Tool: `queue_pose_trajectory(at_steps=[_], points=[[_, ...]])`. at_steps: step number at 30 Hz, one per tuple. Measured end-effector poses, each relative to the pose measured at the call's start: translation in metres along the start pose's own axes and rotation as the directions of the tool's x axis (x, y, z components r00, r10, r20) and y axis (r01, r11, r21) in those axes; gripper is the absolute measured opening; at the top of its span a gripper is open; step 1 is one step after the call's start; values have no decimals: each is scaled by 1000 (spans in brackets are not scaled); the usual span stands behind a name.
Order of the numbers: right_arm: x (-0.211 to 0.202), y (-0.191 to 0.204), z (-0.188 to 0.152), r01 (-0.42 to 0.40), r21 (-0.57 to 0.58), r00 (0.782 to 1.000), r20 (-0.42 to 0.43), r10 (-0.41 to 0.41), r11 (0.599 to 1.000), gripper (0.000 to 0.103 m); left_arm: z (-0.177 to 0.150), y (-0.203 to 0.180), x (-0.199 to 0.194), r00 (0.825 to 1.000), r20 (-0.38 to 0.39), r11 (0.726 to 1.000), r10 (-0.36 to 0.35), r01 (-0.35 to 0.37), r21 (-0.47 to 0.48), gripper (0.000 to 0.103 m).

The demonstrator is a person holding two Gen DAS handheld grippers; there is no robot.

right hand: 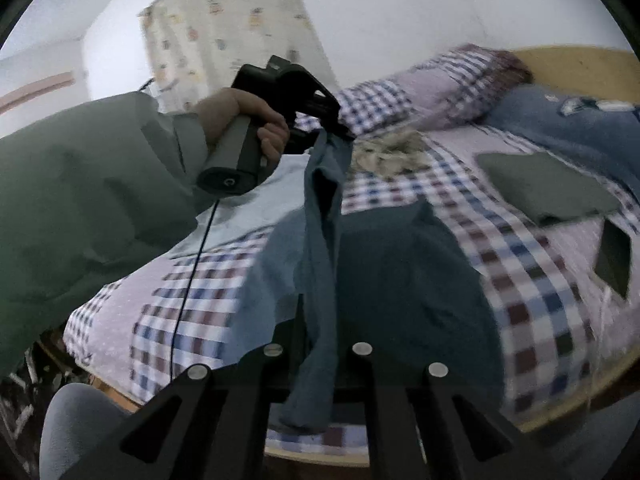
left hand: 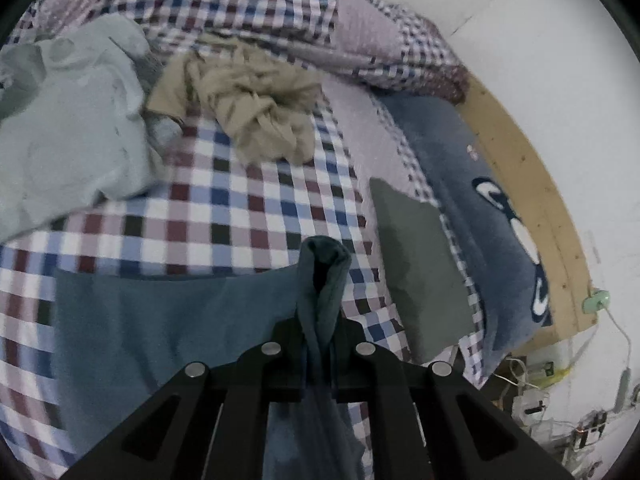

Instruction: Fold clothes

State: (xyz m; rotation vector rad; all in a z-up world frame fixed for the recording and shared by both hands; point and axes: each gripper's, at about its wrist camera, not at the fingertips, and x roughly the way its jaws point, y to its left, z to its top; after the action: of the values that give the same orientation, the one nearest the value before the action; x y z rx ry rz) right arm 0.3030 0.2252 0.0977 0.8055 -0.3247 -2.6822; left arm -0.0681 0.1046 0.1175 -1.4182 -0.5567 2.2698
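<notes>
A teal-blue garment [left hand: 160,320] lies partly spread on the checked bed. My left gripper [left hand: 320,320] is shut on a bunched edge of it and lifts it; the cloth sticks up between the fingers. My right gripper [right hand: 318,344] is shut on another edge of the same blue garment [right hand: 400,280], which hangs stretched between the two. The left gripper also shows in the right wrist view [right hand: 340,130], held by a hand in a green sleeve.
A folded olive-green garment [left hand: 420,276] lies to the right, also in the right wrist view [right hand: 548,188]. A crumpled beige garment [left hand: 260,108] and a pale mint garment [left hand: 72,128] lie further back. A blue pillow [left hand: 480,200], a checked quilt [left hand: 280,4] and the wooden headboard [left hand: 532,184] border the bed.
</notes>
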Motion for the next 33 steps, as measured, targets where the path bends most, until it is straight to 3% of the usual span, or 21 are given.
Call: queue_pose_trajectory(at_steps=[12,17,22,25,27,29,33], points=[[4,-95,-33,98,241,989,-128,-68,966,0,-20,-32,105,990,-78,993,121,-120,18,6],[6,-110,-39,110,275,986,-151,-70,955,0,-21,-31,124,981,-99,986,165,-165,9,6],[19,-130,-46,153,332,973,-213,-84,931,2,-19,-25,132,980,-115,986,163,-165,-12,7],[18,-136,-46,194,333,967,-225,-121,923,6,-16,-22,127,985,-118,991,124,-128,-25,21],[15,-139,-45,237,330,959,-228,-166,914,8,-11,-20,115,991,-103,995,89,-94,-45,46],[12,-146,-44,285,333,948,-236,-214,899,10,-6,-15,98,996,-75,997,54,-58,-59,63],[3,-160,-42,367,357,924,-243,-294,859,10,4,2,47,1000,-5,998,2,-2,-66,68]])
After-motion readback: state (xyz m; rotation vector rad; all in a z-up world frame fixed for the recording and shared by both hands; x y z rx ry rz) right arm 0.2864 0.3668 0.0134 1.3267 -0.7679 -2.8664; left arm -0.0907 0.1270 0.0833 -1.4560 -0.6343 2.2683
